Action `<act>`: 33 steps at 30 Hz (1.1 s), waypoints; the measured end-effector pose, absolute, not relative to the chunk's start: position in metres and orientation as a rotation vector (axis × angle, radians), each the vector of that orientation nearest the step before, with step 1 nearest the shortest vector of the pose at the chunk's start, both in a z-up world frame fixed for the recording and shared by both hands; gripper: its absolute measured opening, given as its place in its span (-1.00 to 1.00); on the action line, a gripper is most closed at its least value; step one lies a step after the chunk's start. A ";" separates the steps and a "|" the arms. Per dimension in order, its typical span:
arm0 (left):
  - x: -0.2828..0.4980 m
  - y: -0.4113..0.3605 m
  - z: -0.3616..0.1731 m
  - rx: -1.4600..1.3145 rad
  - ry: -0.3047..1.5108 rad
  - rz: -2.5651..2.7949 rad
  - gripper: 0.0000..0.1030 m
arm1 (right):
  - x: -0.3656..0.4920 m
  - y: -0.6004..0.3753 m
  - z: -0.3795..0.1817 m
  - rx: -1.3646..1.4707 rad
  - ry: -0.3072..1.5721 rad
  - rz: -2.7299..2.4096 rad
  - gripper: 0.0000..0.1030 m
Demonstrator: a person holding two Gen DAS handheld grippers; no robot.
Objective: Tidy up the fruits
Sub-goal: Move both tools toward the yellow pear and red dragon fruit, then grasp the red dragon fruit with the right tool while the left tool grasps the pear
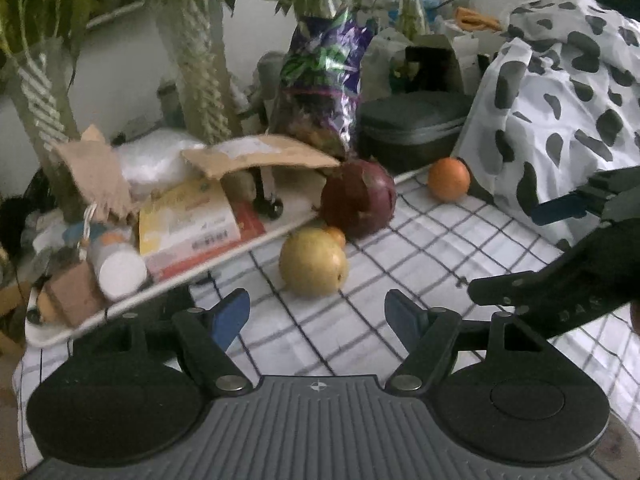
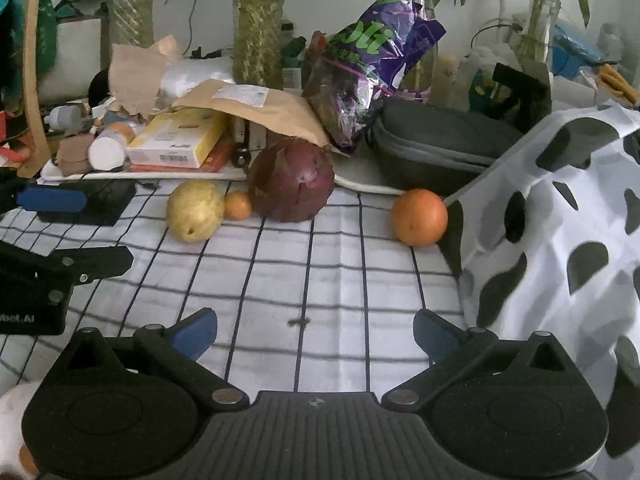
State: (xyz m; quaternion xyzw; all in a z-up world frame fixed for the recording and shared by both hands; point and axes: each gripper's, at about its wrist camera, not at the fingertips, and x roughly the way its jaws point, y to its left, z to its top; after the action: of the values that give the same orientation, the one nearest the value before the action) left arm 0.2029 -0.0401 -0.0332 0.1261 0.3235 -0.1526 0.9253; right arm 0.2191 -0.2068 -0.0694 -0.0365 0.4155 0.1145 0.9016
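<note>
On a white checked cloth [image 2: 312, 280] lie a yellow pear [image 2: 195, 210] [image 1: 313, 262], a small orange-brown fruit [image 2: 237, 205] [image 1: 335, 235], a big dark red dragon fruit [image 2: 291, 179] [image 1: 358, 199] and an orange [image 2: 419, 216] [image 1: 448, 179]. My left gripper [image 1: 316, 314] is open just short of the pear, nothing between its blue pads. My right gripper [image 2: 316, 330] is open over bare cloth, well short of the fruits. In the right wrist view the left gripper [image 2: 52, 232] shows at the left edge. In the left wrist view the right gripper [image 1: 560, 248] shows at the right edge.
Behind the fruits a white tray [image 2: 224, 174] holds a yellow box [image 2: 176, 142], a brown envelope [image 2: 256, 106] and a white bottle [image 2: 106, 152]. A purple bag [image 2: 372, 60], a grey zipped case [image 2: 436, 140] and plant trunks stand behind. A cow-print cloth [image 2: 560, 220] rises at the right.
</note>
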 end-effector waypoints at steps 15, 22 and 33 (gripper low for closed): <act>0.258 -0.044 -0.071 0.269 0.659 -0.402 0.43 | 0.285 -0.203 -0.082 -0.006 0.803 0.260 1.00; 0.275 -0.042 -0.081 0.254 0.658 -0.410 0.43 | 0.316 -0.196 -0.092 0.069 0.771 0.306 1.00; 0.288 -0.035 -0.087 0.195 0.685 -0.465 0.42 | 0.349 -0.191 -0.110 0.149 0.762 0.318 0.99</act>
State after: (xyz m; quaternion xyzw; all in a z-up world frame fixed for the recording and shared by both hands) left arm 0.2884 -0.0350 -0.0870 0.0944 0.3323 -0.2254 0.9110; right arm 0.3492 -0.1907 -0.1095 0.0721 0.3698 0.1542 0.9134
